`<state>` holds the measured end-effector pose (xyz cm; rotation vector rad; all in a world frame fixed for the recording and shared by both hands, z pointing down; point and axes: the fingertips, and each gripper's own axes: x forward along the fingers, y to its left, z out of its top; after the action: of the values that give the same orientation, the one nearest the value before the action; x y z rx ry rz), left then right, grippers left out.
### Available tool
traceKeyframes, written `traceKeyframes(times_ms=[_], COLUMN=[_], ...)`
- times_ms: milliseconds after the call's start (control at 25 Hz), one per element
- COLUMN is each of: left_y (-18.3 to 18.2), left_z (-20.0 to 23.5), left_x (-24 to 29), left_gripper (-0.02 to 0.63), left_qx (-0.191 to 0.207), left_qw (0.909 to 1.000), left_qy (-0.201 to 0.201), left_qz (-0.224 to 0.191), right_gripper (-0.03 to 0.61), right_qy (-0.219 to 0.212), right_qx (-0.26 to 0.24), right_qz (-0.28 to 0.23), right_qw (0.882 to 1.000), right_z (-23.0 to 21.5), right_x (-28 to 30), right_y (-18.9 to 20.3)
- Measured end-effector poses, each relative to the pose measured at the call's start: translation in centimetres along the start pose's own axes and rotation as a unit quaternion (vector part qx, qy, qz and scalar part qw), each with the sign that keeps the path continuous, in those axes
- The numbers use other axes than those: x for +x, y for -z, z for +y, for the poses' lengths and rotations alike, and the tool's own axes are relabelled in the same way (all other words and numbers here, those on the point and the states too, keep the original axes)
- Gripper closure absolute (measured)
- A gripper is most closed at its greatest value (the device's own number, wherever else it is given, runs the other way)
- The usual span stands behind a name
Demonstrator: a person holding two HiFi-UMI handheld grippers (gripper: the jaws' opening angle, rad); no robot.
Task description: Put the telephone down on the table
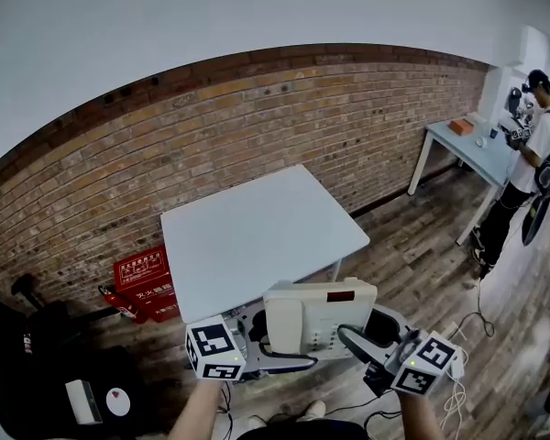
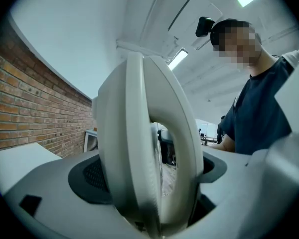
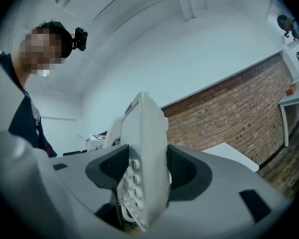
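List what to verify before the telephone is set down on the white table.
1. Grip of the left gripper on the telephone: ok, its jaws clamp it.
2. Grip of the right gripper on the keypad end: ok.
3. Telephone over the white table: not ok, it is held short of the near edge.
4. Landing spot free: ok, the tabletop is bare.
5. Other person away from this table: ok, standing at a far table.
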<state>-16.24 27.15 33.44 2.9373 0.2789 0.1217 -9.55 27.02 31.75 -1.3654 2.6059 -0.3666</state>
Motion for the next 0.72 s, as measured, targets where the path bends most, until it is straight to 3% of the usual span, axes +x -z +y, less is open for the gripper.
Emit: traceKeyframes(times_ms=[720], left_y=[-0.1], left_z=[2.2], left_x=[5.5], left_gripper=[0.137], left_qx=[-0.006], left_qw=[0.9998], left_qy=[-0.021], left_qz=[0.002], right_gripper=[0.337], right_qy=[-0.02], right_qx=[0.009], right_qz=[0.004], right_qw=[1.0], right_z=[-5.6], right_x=[-2.2], right_y=[-0.9])
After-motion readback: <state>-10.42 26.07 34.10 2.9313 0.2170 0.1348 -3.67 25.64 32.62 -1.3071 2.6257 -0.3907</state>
